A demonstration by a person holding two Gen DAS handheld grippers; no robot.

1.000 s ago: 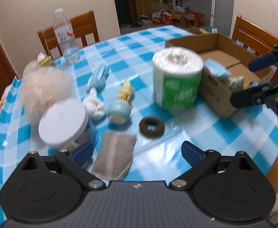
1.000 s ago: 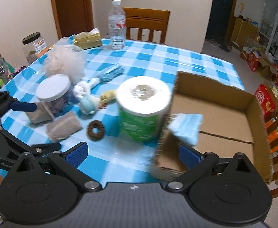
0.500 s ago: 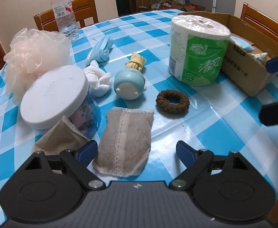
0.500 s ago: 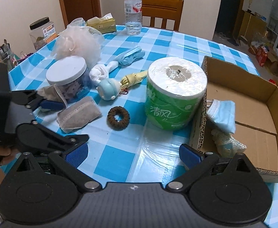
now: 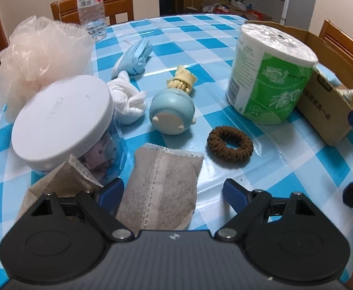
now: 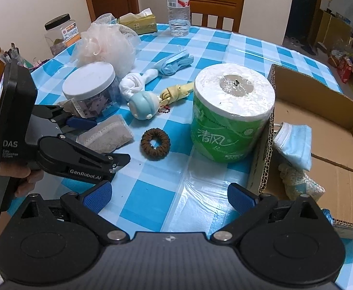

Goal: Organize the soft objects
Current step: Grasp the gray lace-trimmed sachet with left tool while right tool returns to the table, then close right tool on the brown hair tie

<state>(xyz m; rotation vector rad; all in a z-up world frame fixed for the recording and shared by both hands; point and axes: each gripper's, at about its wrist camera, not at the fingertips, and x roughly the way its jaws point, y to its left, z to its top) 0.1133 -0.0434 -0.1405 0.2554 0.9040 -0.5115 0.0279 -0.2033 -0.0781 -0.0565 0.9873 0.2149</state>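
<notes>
So over the last second the left gripper (image 5: 170, 192) had dropped in low over the table (image 5: 309, 169) and ended up right on top of the grey sachet (image 5: 162, 181). A second back that sachet was a small thing out ahead of it; by this frame it filled the gap between the jaws, which had narrowed a little but stood wide, with no pad pressing on the fabric that I could see. Reads to me like it was lining up to grab that one next, not holding anything yet.

The right gripper (image 6: 170, 195) had come down too and hung spread over bare tablecloth, nothing between its jaws, just beside the near corner of the cardboard box (image 6: 321, 91). The box already had a blue face mask (image 6: 294, 145) draped over its wall and a pale lacy thing inside, so sorting was partly done.

Loads were left out: brown scrunchie (image 5: 229, 147), blue doll head (image 5: 171, 112), white cloth (image 5: 128, 100), another folded mask (image 5: 135, 58), the peach bath pouf (image 5: 38, 58).

What was in the way: a second sachet (image 5: 55, 183) and the white-lidded jar (image 5: 63, 118) sat tight against the left jaw, so closing could snag those. The toilet roll (image 5: 270, 72) stood right between the sachet and the box, so I'd guess the carry had to go over or around it.
</notes>
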